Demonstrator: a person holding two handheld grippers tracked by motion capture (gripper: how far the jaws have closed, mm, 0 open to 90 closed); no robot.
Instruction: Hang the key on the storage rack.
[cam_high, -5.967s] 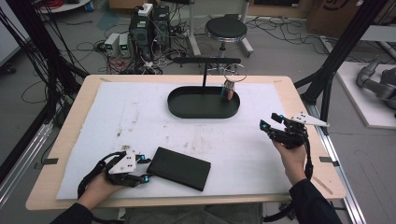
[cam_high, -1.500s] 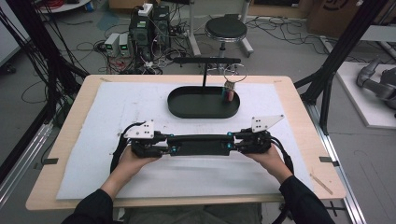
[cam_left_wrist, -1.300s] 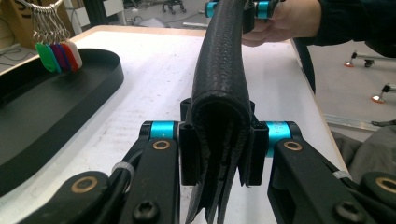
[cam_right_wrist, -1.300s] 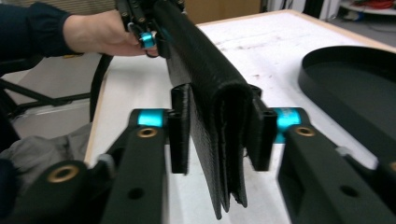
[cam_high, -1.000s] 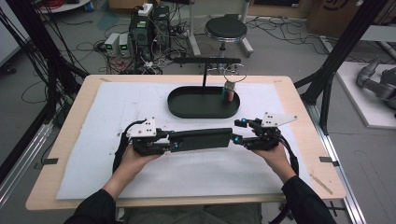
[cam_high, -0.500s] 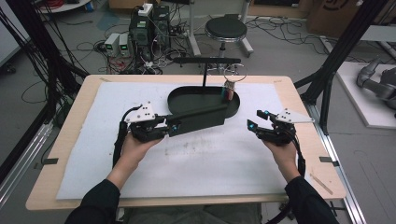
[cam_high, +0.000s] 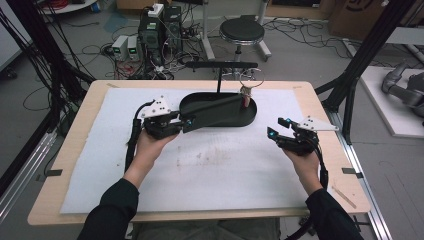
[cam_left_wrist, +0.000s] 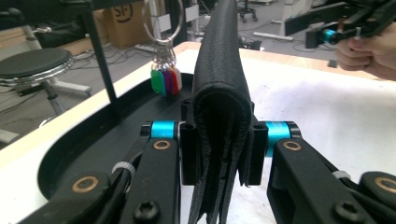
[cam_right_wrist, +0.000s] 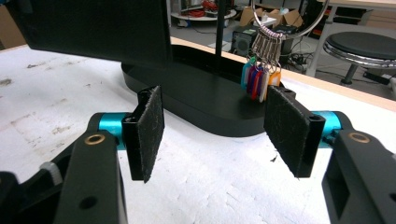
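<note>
While the left gripper (cam_high: 186, 121) clamps its jaws on the folded black wallet (cam_left_wrist: 219, 93) held over the oval black tray (cam_high: 247, 119) at the far side of the table, and the right gripper (cam_right_wrist: 212, 135) hovers open and empty to the right, the placing step seems in hand, calling next for lowering the wallet into the tray clear of the key ring (cam_high: 245, 90).

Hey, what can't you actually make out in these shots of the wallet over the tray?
- Wallet: far end out of sight in the left gripper view, foreshortened.
- Key tags: too small in the high view to count.
- Tray: left part hidden by the wallet in the right gripper view.
- Left tool: pad faces covered by the wallet.
</note>
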